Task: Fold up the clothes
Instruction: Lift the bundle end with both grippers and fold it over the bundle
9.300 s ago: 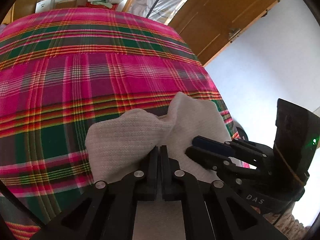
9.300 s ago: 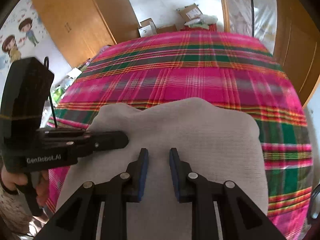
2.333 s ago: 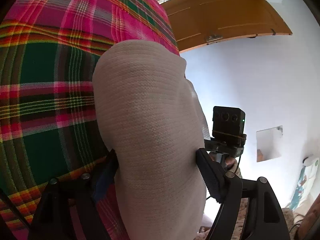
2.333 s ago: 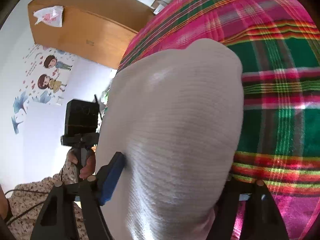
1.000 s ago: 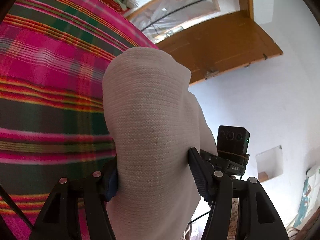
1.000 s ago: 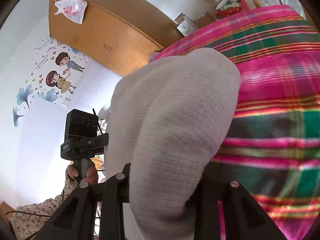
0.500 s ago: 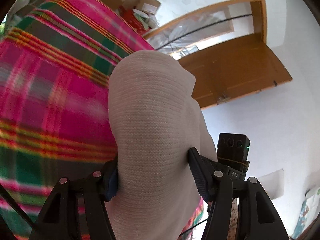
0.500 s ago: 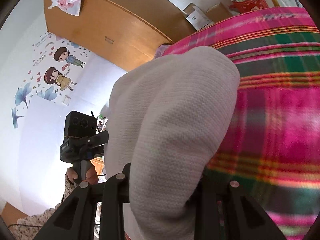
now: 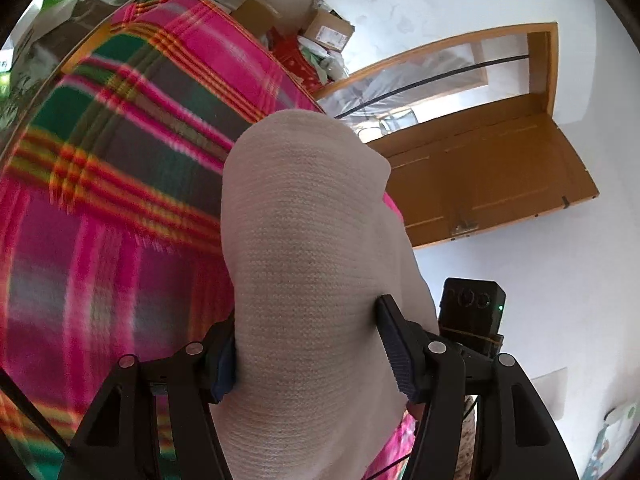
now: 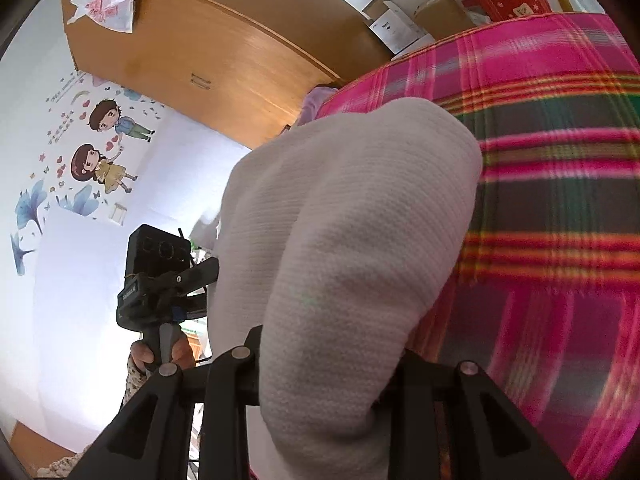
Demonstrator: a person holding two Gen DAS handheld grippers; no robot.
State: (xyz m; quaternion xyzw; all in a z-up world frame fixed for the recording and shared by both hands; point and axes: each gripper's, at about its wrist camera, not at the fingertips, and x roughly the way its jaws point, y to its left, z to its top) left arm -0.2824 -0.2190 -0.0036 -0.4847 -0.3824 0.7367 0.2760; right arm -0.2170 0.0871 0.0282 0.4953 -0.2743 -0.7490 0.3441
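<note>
The cream garment (image 9: 312, 264) is a matt, ribbed knit cloth with a coarse weave. Under it the plaid bedspread (image 9: 120, 168) is a smooth woven cloth. The wardrobe (image 10: 208, 56) and door (image 9: 492, 168) are lightly glossy wood, the boxes (image 10: 400, 24) matt cardboard.

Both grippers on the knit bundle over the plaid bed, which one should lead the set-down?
Neither clearly. The left gripper and the right gripper each clamp an end of the white knit garment, lifted over the plaid blanket. Probably lower both together; releasing one would let the fold sag.
</note>
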